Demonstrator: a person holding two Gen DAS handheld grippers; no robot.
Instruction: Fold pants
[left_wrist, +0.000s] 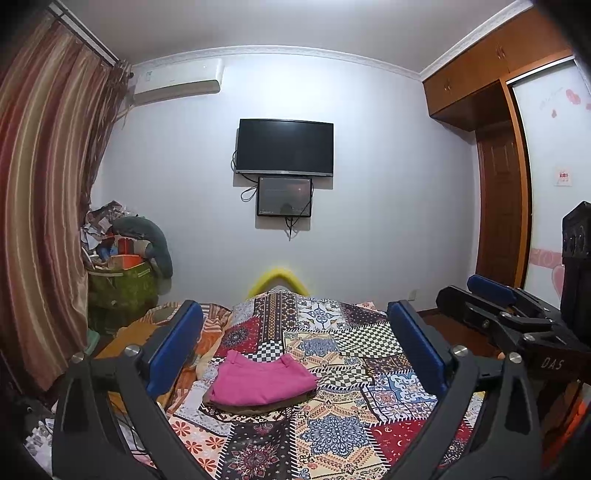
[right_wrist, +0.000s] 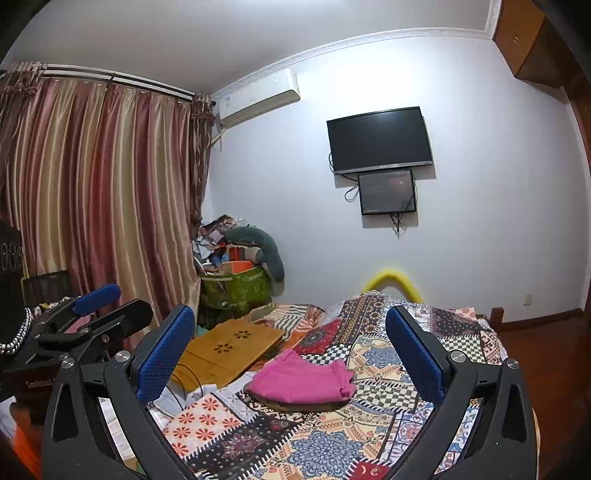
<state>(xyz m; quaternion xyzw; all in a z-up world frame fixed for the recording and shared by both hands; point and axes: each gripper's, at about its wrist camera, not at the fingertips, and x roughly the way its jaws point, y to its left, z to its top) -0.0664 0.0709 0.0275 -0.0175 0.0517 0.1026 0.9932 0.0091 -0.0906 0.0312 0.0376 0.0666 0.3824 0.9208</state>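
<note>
We hold our left gripper (left_wrist: 295, 350) and right gripper (right_wrist: 290, 354) spread wide, gripping nothing; the folded pink fabric pants (left_wrist: 260, 380) lie ahead between their fingers on the patterned patchwork bedspread (left_wrist: 332, 432).

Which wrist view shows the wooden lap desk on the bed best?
The right wrist view: the wooden lap desk shows its top with flower cutouts, left of the pink pants. The left wrist view shows only an orange-brown sliver behind the left gripper's finger.

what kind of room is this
Most likely a home bedroom: a bed under a patchwork quilt holds folded pink pants, with a wall-mounted TV and a built-in wooden wardrobe nearby.
</note>
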